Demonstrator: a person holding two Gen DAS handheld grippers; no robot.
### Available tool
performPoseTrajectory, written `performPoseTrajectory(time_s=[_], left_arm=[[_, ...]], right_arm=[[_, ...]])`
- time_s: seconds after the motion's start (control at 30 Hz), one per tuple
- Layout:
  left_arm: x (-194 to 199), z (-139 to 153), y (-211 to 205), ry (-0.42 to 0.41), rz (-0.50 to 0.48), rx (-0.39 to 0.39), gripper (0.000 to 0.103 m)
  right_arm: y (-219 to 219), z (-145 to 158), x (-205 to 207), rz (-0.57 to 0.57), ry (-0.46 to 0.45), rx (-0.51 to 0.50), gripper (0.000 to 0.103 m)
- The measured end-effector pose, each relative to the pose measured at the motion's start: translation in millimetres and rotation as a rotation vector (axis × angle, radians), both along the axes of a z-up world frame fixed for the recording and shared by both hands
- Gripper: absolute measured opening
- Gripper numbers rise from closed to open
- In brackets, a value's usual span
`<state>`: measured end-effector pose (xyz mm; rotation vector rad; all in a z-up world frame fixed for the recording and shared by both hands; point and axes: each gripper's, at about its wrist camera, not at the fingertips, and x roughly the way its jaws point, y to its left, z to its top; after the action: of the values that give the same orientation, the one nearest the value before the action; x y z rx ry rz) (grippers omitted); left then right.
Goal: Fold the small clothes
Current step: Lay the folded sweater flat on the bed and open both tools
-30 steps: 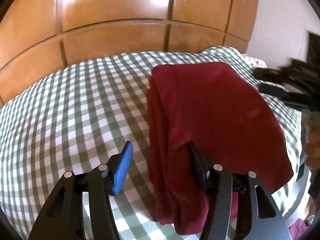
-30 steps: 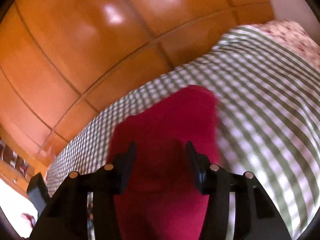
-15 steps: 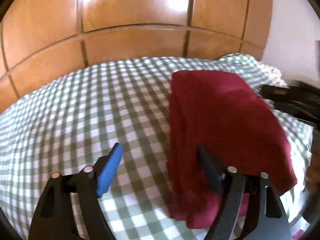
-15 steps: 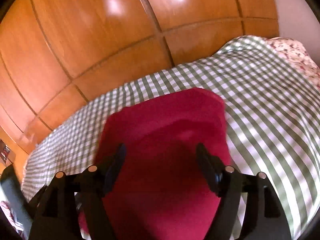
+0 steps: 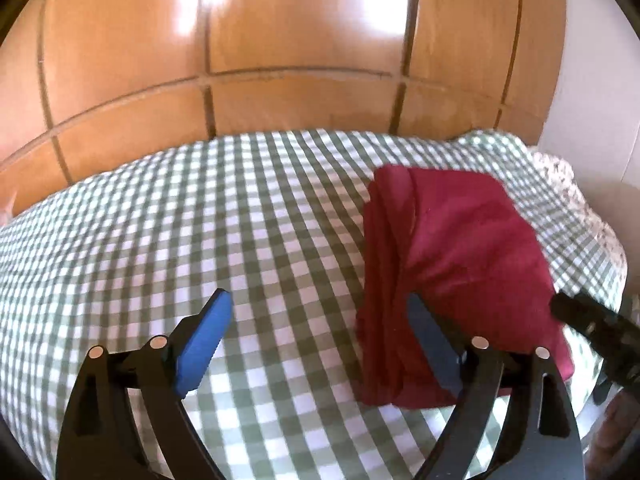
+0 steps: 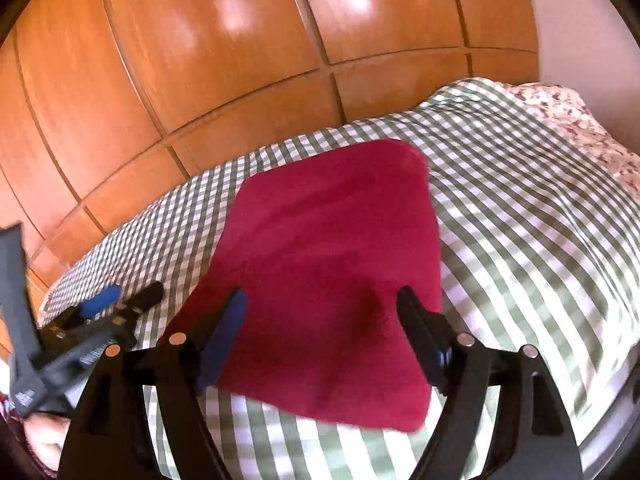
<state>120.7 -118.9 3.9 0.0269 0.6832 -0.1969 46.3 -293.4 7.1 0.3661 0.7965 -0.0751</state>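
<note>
The folded red garment [image 6: 332, 264] lies flat on the checked bedspread [image 5: 180, 232], apparently set down finished. The right gripper [image 6: 320, 332] at six o'clock and the left gripper [image 5: 316, 340] at eight o'clock are both opening, gripping nothing.

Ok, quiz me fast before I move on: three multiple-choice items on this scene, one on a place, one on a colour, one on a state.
1. Where does the red garment lie?
A. On the green-checked bedcover
B. On the floor
C. On a chair

2. What colour are the left gripper pads?
A. Yellow
B. Blue
C. White

3. In what state is the garment?
A. Spread out flat and unfolded
B. Hanging from a gripper
C. Folded into a compact block

Key: 1 A, the checks surround it in both views. 2 B, a blue pad shows on the left finger. 3 C, layered edges stack along its side, and the right gripper pads stand clear of it, jaws opening.
</note>
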Motion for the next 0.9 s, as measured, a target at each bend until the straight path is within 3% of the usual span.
performPoseTrajectory(time_s=[0.2, 0.37, 0.53, 0.73, 0.9], left_arm=[[-30, 23, 10, -0.066, 0.002, -0.005, 0.091], [-53, 32, 17, -0.113, 0.001, -0.005, 0.094], [-62, 31, 21, -0.114, 0.011, -0.005, 0.094], [-62, 23, 23, -0.095, 0.035, 0.015, 0.094], [-63, 20, 27, -0.091, 0.047, 0.022, 0.097]], right_arm=[[12, -24, -8, -0.011, 0.126, -0.016, 0.087], [23, -20, -17, -0.01, 0.113, -0.058, 0.088], [24, -3, -17, -0.041, 0.037, -0.098, 0.088], [32, -44, 21, -0.028, 0.152, -0.188, 0.092], [35, -28, 9, -0.047, 0.1, -0.158, 0.094]])
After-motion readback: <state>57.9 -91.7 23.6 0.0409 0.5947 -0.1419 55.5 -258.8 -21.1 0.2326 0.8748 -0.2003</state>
